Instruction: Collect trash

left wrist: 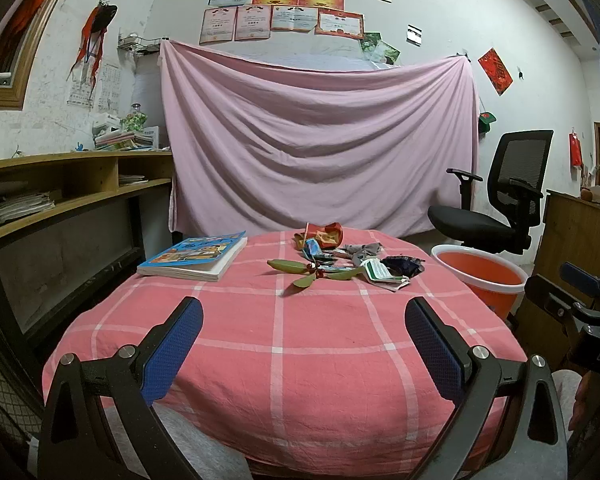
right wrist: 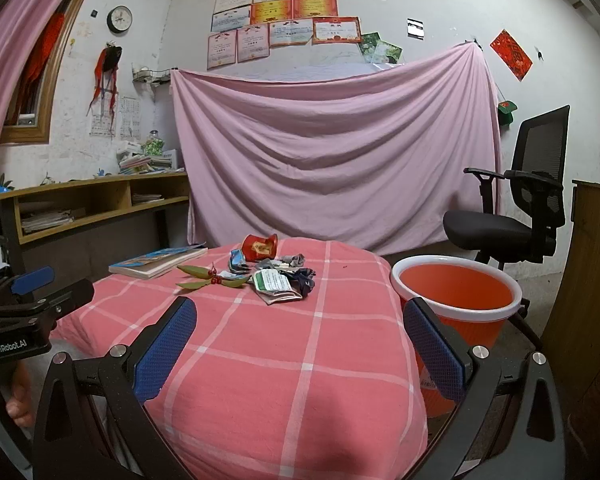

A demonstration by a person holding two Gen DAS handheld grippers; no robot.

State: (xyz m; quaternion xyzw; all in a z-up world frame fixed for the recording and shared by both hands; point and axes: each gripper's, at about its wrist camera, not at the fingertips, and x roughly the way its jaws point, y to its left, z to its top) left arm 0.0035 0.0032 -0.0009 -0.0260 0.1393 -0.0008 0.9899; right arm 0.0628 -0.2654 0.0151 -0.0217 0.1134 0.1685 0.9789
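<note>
Trash pile on pink checked tablecloth, orange bucket beside

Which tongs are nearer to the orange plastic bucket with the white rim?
Right. The right tongs hang open with one blue pad just in front of the orange plastic bucket with the white rim; the left tongs sit further left, over the cloth's middle.

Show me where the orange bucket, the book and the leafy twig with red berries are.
orange bucket (right wrist: 456, 292): right wrist view, inner wall.
book (left wrist: 194, 254): left wrist view, front cover.
leafy twig with red berries (left wrist: 288, 266): left wrist view, big left leaf.
</note>
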